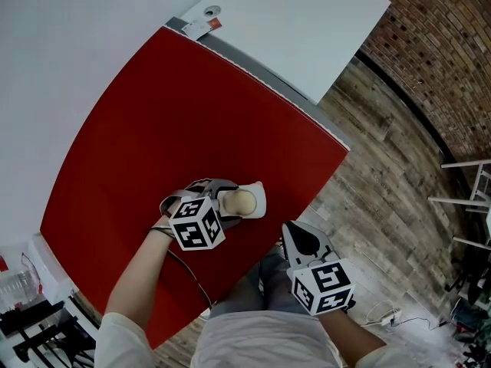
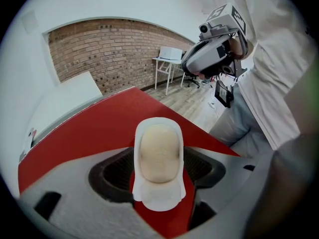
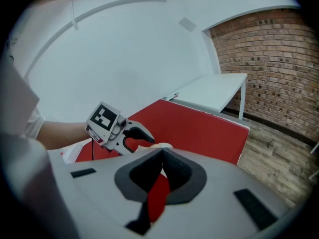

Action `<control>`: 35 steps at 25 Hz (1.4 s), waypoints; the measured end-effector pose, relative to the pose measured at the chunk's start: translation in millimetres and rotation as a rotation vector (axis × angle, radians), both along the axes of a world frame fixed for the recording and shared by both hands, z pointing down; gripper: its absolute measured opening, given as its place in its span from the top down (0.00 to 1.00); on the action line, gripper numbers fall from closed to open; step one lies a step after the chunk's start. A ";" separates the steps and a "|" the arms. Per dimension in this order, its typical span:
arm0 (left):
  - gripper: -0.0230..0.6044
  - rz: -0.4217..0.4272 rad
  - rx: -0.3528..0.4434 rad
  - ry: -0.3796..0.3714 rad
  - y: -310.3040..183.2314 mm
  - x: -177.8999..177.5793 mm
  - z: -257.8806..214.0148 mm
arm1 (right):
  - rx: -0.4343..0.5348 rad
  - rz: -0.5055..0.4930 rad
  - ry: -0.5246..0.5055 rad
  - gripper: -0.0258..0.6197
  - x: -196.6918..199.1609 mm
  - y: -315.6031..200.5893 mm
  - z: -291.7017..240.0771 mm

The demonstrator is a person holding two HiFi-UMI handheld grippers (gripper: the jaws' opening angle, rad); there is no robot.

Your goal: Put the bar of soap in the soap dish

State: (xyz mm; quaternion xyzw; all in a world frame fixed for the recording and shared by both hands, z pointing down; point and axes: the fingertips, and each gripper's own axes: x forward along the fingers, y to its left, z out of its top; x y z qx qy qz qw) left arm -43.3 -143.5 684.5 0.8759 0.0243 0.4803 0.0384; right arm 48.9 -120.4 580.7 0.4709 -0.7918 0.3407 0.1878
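Red table on wood floor; white soap dish near person-side edge; bar of soap inside.

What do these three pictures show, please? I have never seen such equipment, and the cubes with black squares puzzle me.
A person holds a two-jaw tool in each hand; the marked cubes are part of those tools. One picture comes from a camera on the person's head, looking down; the other two from cameras riding on each tool. On the red table sits a white soap dish with a beige bar of soap in it. The left tool has its jaws open on either side of the dish. The right tool is shut and holds nothing.
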 end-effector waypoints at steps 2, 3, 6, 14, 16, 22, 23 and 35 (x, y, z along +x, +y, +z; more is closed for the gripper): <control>0.48 -0.021 0.020 0.006 -3.8 -0.8 -5.3 | 0.009 -0.002 0.001 0.96 0.2 -0.8 -2.8; 0.48 -0.039 0.028 0.014 -5.7 -1.0 -9.1 | 0.012 -0.003 0.002 0.96 0.4 -1.0 -4.2; 0.54 -0.125 0.051 0.054 -8.0 -2.7 -27.4 | 0.018 -0.004 0.002 0.96 -0.7 2.1 -10.5; 0.95 -0.532 0.197 0.294 10.1 -0.6 -134.8 | 0.095 -0.016 0.009 0.96 -0.6 15.0 -63.2; 0.95 -0.698 0.210 0.378 20.3 -6.5 -169.3 | 0.125 -0.032 0.018 0.96 -5.9 19.3 -79.1; 0.95 -1.162 0.277 0.479 60.1 -34.3 -217.5 | 0.233 -0.082 0.056 0.96 -20.3 28.3 -123.9; 0.95 -1.219 0.264 0.482 66.4 -38.2 -217.1 | 0.237 -0.086 0.055 0.96 -22.4 32.5 -127.5; 0.95 -1.283 0.270 0.497 69.8 -59.0 -231.1 | 0.243 -0.106 0.075 0.96 -47.9 52.2 -139.9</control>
